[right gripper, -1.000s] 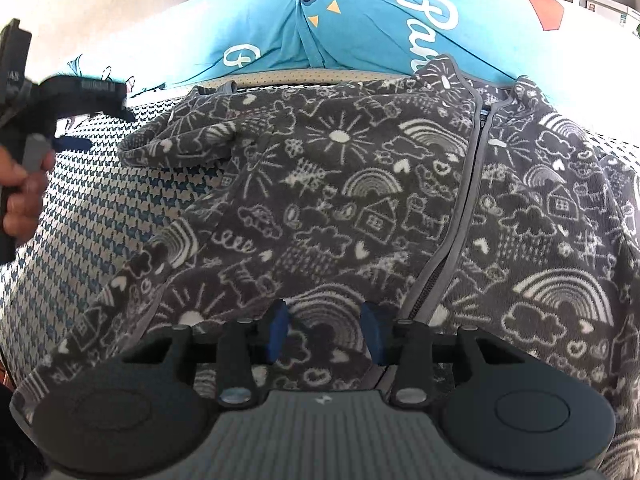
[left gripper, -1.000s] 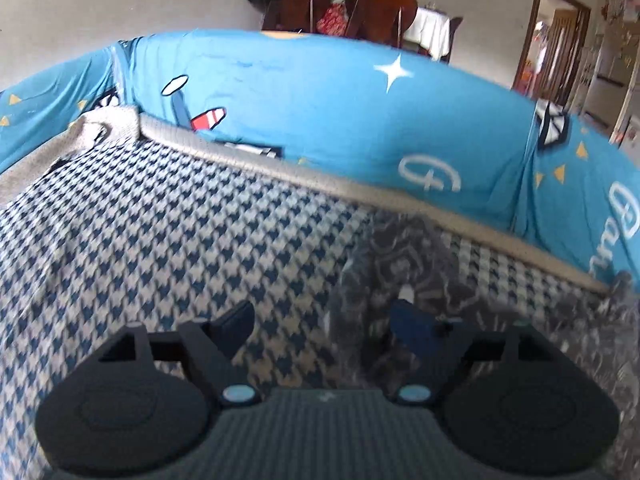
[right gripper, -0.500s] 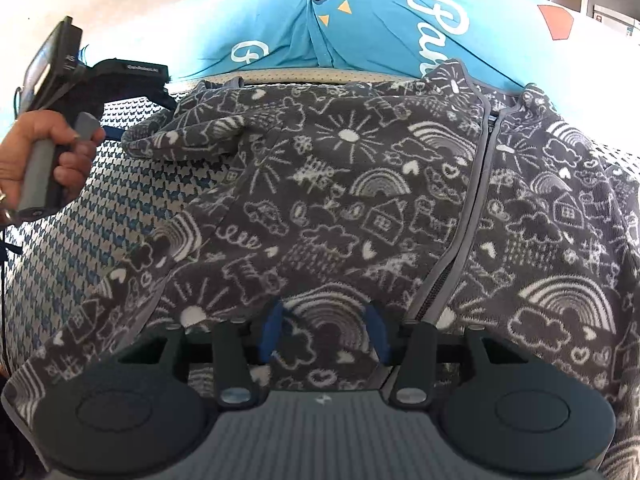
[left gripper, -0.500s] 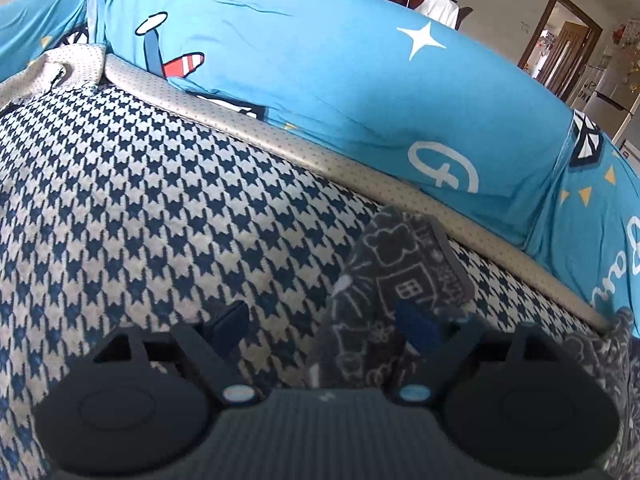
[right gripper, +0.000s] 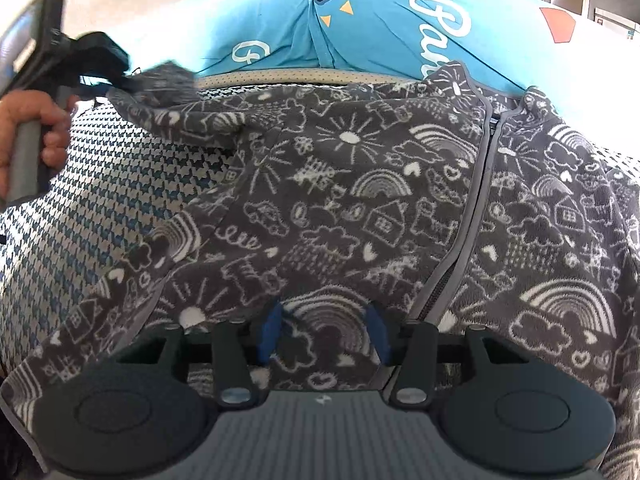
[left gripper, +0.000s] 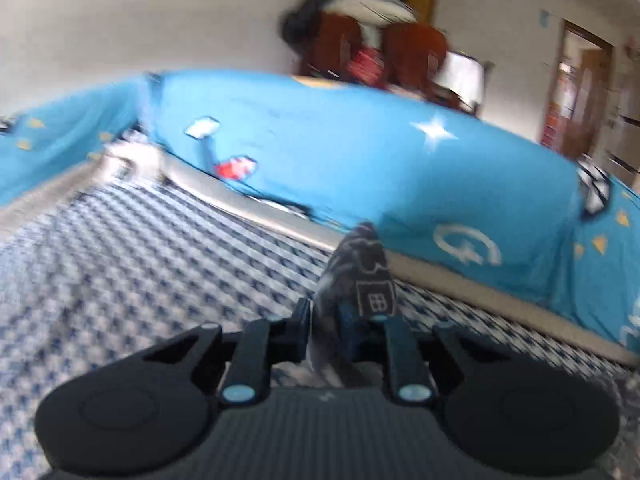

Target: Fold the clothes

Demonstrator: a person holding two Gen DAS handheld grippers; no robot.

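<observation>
A grey fleece jacket [right gripper: 360, 200] with white doodle print lies zip-up on the houndstooth sofa cover [right gripper: 120, 200]. Its left sleeve end [left gripper: 360, 268] stands up between the closed jaws of my left gripper [left gripper: 324, 314], lifted a little off the cover. The right wrist view shows that gripper [right gripper: 116, 78] at the upper left, held by a hand [right gripper: 36, 132], with the sleeve cuff [right gripper: 168, 80] pinched in it. My right gripper [right gripper: 324, 332] is low over the jacket's front near the hem, left of the zip. Its blue pads [right gripper: 270, 332] stand apart, and the fabric lies flat between them.
Blue printed cushions [left gripper: 360, 152] run along the back of the sofa, with a beige piped edge [left gripper: 460, 280] below them. Behind are dark wooden chairs [left gripper: 380, 52] and a doorway [left gripper: 580, 92]. Houndstooth cover [left gripper: 140, 260] shows bare to the left of the jacket.
My left gripper went from open around the sleeve end to shut on it, and has raised it off the cover. The right gripper has stayed put on the jacket.
</observation>
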